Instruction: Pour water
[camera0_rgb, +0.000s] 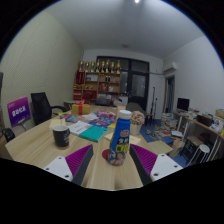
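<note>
Gripper: fingers spread, pink pads either side of the bottle, gaps visible, not pressing.
Bottle: upright on the table, between the fingertips.
Cup: left of bottle, apart.
Table: bare wood near the front-left edge; papers beyond.

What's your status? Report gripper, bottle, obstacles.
Gripper open, bottle standing between its fingers, not clamped. Dark cup ahead on the wooden table. Papers beyond, nothing between bottle and cup.
</note>
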